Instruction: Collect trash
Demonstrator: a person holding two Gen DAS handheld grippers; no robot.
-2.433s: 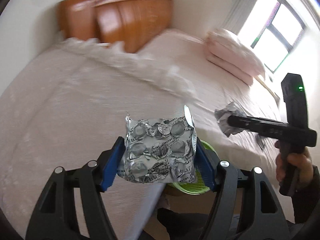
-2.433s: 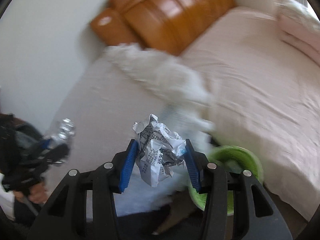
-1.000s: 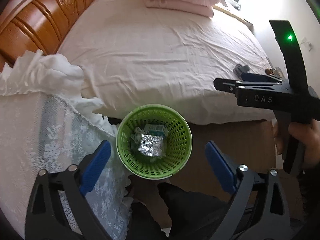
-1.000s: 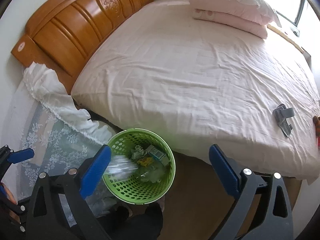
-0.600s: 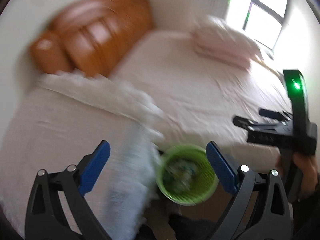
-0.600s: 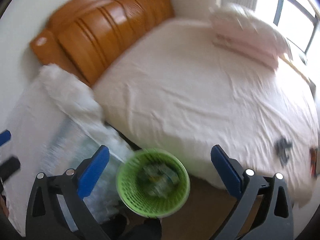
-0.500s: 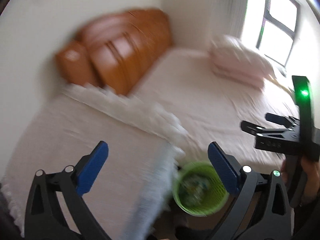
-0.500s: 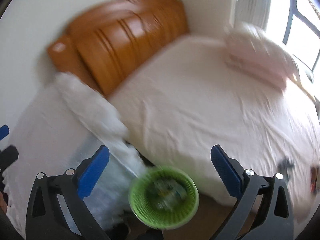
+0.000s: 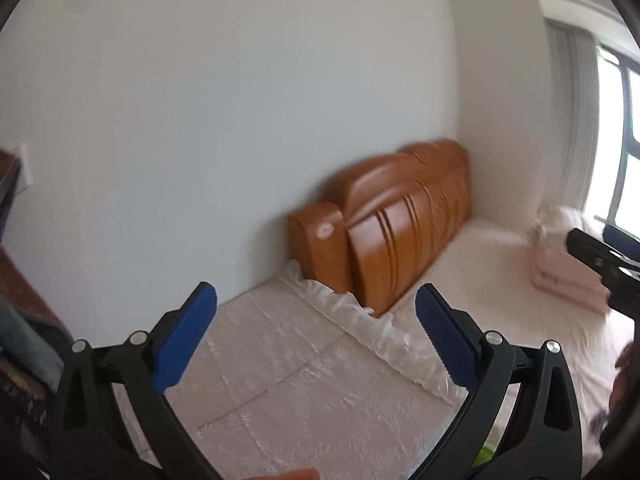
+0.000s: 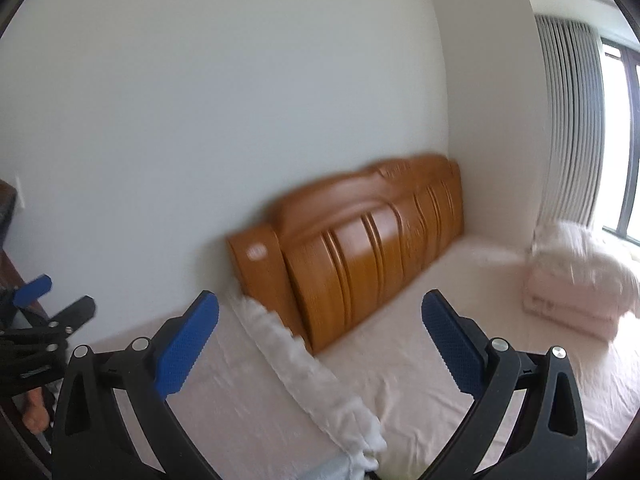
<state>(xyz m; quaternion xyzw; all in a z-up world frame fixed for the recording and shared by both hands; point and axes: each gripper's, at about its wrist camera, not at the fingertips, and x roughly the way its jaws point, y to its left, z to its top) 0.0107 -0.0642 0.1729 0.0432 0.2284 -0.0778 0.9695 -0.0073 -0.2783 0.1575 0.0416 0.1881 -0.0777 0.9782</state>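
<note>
No trash shows clearly in either view; only a sliver of green at the 5 o'clock edge of the left wrist view may be the bin (image 9: 489,453), too cut off to be sure. The left gripper (image 9: 316,322) is spread wide with nothing between its blue pads (image 9: 182,340), and the right gripper (image 10: 320,324) is likewise spread and empty. Both point over a table (image 9: 280,392) covered with a pale lace cloth, whose white frill (image 10: 304,372) runs toward 5 o'clock. Past it, at about 1 o'clock, stands the wooden headboard (image 10: 360,256) against the white wall (image 10: 220,100), with the bed (image 10: 460,332) stretching to 3 o'clock. Folded pink bedding (image 10: 576,292) lies on the bed near the window (image 10: 624,140). The picture is motion-blurred.
</note>
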